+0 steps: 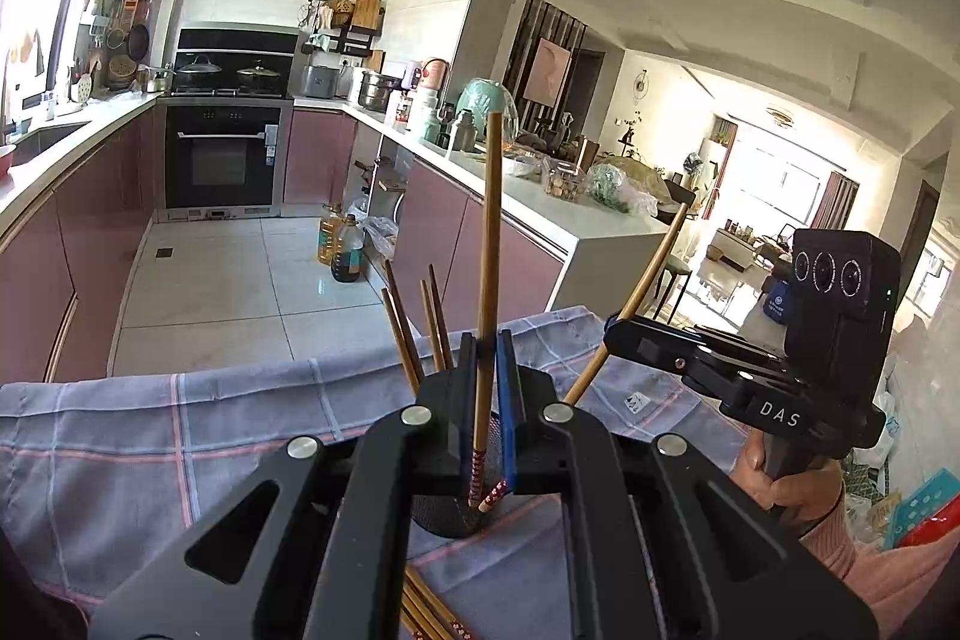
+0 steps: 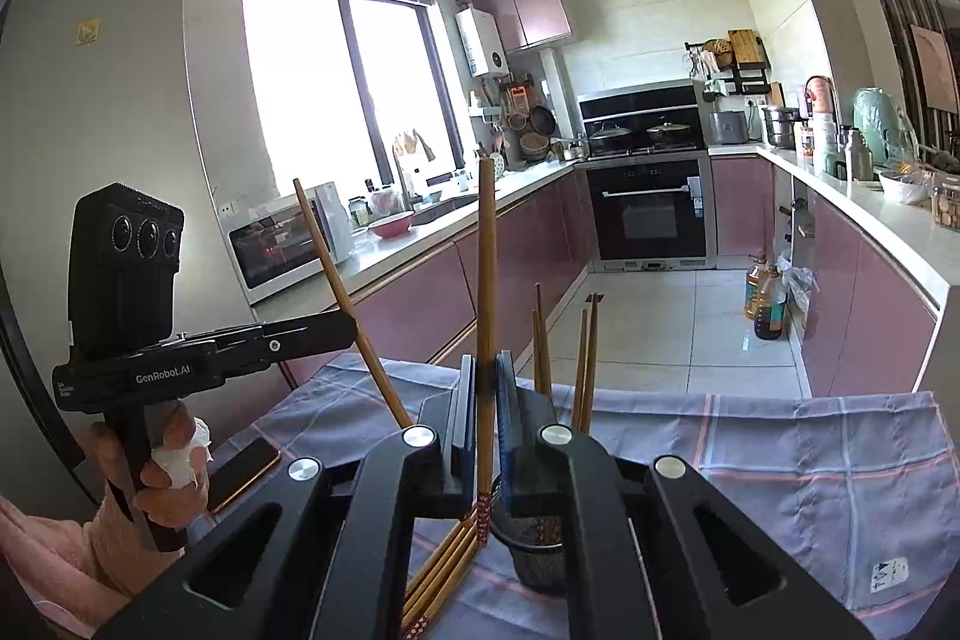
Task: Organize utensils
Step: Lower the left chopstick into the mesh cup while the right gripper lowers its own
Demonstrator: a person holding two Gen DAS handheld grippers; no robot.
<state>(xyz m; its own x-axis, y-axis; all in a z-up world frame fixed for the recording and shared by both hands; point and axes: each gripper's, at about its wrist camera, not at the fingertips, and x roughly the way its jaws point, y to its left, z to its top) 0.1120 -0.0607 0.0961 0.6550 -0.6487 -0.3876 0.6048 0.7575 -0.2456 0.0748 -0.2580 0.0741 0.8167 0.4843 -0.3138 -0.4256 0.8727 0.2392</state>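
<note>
We hold one chopstick in each claw. The left claw [image 1: 487, 340] is clamped on a bamboo chopstick [image 1: 489, 244] that stands nearly upright, blunt end toward twelve o'clock and its red-patterned end down by the black mesh holder [image 1: 447, 511]. The right claw [image 2: 487, 361] is likewise pinched tight on its own chopstick [image 2: 486, 280], also close to vertical, its patterned end hanging just above the rim of the same mesh holder [image 2: 540, 550]. In the left wrist view the right claw sits at about three o'clock, its stick slanting up toward one o'clock.

We judge the upright pose to be deliberate: a stick held vertical over the holder can slide straight into the opening, patterned end down. Four chopsticks [image 1: 420, 322] already stand in the holder, fanning toward eleven and twelve o'clock, so the sorting seems well begun. More loose chopsticks [image 2: 441, 574] lie flat on the blue checked cloth [image 2: 810, 460] covering the table, at seven o'clock of the holder in the right wrist view, touching one another.

The holder is narrow and light, so two sticks arriving together could collide or tip it; lowering them in turn looks safer.
</note>
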